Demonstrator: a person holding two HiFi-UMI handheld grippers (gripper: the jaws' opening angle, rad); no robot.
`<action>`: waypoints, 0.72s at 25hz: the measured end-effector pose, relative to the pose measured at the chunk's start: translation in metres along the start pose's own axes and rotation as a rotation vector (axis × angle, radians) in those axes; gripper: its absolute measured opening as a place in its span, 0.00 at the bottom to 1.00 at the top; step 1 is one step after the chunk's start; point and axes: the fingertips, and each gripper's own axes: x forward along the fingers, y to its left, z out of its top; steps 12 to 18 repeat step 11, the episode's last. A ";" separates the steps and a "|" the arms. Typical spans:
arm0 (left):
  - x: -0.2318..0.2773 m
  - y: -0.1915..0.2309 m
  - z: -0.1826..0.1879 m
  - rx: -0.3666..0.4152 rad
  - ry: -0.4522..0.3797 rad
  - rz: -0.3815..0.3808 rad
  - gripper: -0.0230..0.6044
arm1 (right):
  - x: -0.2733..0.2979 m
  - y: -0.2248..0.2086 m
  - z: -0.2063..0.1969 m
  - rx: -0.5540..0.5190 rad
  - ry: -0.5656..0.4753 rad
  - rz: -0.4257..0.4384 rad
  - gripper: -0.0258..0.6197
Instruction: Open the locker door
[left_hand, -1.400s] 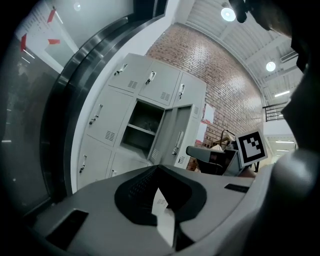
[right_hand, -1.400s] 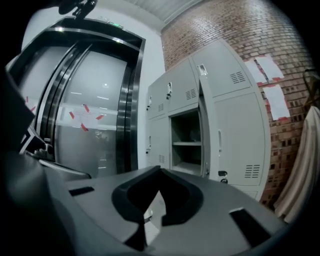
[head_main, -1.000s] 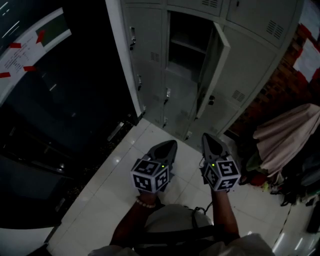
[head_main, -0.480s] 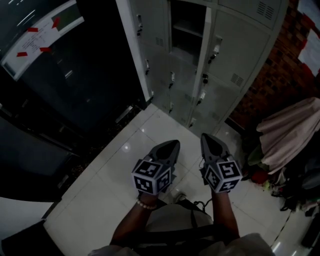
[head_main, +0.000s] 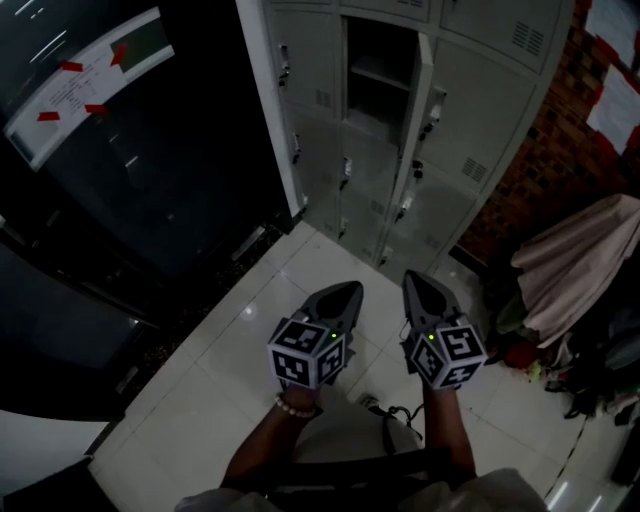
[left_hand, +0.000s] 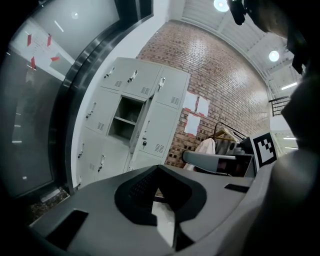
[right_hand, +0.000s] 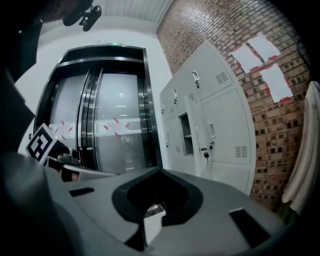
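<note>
At twelve o'clock from the two grippers, in the head view, a grey locker bank stands by a brick wall. One locker door in the middle of the bank is already open. It stands swung out toward the person and is seen almost edge-on. The compartment at its nine o'clock is dark and has a shelf inside. The doors around it are closed. The open door is well apart from both grippers, and neither of them touches it.

The left gripper is held over the white tiled floor and points toward the lockers. In the left gripper view its two jaws meet at the tips, and nothing is between them. The right gripper is just beside it, at its three o'clock, and points the same way. In the right gripper view its jaws are also closed together and hold nothing. A small green light shows on the marker cube of each gripper. A bead bracelet is on the left wrist.

At ten o'clock from the grippers is a dark glass wall, with a pale sheet that carries red tape marks. At three o'clock a beige cloth hangs over dark things that I cannot make out.
</note>
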 end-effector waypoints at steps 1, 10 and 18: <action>0.000 0.003 0.001 0.001 0.002 -0.006 0.02 | 0.003 0.001 0.001 0.000 0.000 -0.007 0.04; 0.000 0.036 0.018 -0.006 -0.002 -0.039 0.02 | 0.035 0.012 0.006 -0.016 0.009 -0.046 0.04; 0.000 0.040 0.020 -0.007 -0.003 -0.042 0.02 | 0.039 0.014 0.006 -0.018 0.010 -0.048 0.04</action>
